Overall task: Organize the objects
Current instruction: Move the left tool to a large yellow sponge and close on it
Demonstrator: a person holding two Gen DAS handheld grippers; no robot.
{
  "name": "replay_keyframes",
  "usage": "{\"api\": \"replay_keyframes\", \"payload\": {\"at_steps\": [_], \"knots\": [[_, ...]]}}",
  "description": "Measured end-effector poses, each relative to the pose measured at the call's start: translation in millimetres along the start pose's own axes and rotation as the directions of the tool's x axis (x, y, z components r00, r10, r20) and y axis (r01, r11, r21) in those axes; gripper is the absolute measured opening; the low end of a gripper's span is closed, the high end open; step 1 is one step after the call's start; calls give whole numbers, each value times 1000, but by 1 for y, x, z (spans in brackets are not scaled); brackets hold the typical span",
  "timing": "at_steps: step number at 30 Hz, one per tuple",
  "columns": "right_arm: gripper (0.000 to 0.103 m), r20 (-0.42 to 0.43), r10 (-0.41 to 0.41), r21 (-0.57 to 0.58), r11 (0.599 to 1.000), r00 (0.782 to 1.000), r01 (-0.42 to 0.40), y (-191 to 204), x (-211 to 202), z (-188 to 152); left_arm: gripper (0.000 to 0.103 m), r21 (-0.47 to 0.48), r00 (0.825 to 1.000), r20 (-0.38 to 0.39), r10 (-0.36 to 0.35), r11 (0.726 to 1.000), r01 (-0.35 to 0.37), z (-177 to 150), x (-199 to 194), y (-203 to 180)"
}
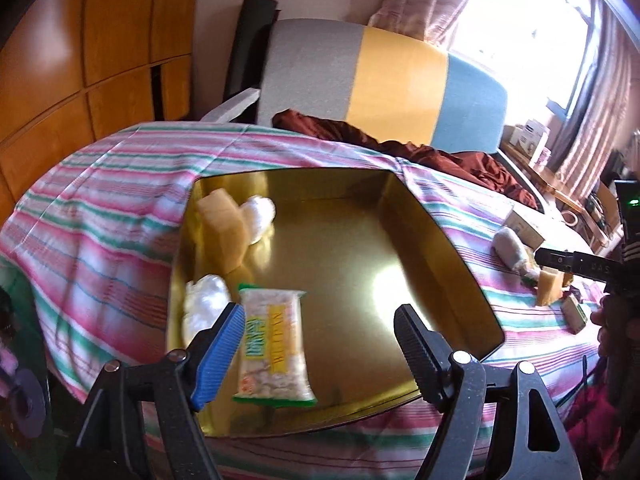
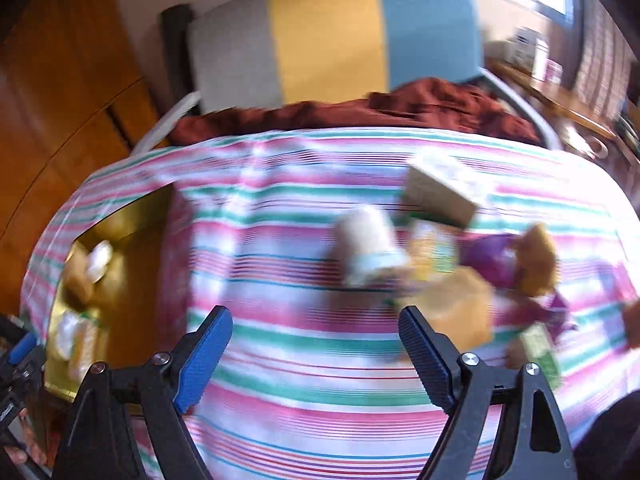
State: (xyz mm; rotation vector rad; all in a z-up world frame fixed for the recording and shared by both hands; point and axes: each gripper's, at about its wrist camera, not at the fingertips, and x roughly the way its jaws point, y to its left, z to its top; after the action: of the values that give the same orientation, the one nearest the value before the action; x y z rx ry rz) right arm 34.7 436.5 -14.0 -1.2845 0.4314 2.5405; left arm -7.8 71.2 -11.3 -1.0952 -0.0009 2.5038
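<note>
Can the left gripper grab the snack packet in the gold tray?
Probably yes. The left gripper is open and empty, and the snack packet lies flat in the gold tray right by its blue finger. Nothing covers it; the white wrapped ball only sits beside it.

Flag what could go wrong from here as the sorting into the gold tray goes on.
1. The items left on the striped cloth sit bunched together: the yellow sponge touches its neighbours, so the open right gripper may nudge or catch a second item.
2. The right wrist view is motion-blurred; aiming could be off.
3. The snack packet lies near the gold tray's front edge, under the open left gripper, and could get knocked out.
</note>
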Motion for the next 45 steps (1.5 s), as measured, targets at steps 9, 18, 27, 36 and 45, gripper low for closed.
{"api": "replay_keyframes", "payload": {"at_steps": [9, 18, 27, 36, 45], "knots": [[87, 62, -207, 471, 868, 976, 155, -172, -29, -13, 80, 136, 992, -14, -126, 983, 127, 27, 11, -82], [87, 126, -59, 668, 743, 990, -41, -214, -29, -32, 84, 243, 946, -170, -275, 919, 311, 35, 53, -201], [87, 165, -19, 661, 744, 986, -96, -214, -30, -33, 84, 209, 890, -351, -289, 903, 375, 20, 121, -303], [87, 196, -2, 679, 721, 981, -134, -221, -30, -35, 102, 113, 904, -367, -221, 954, 278, 18, 165, -350], [87, 190, 24, 678, 719, 981, -149, -222, -26, -35, 61, 32, 892, -386, -236, 963, 269, 15, 194, -345]]}}
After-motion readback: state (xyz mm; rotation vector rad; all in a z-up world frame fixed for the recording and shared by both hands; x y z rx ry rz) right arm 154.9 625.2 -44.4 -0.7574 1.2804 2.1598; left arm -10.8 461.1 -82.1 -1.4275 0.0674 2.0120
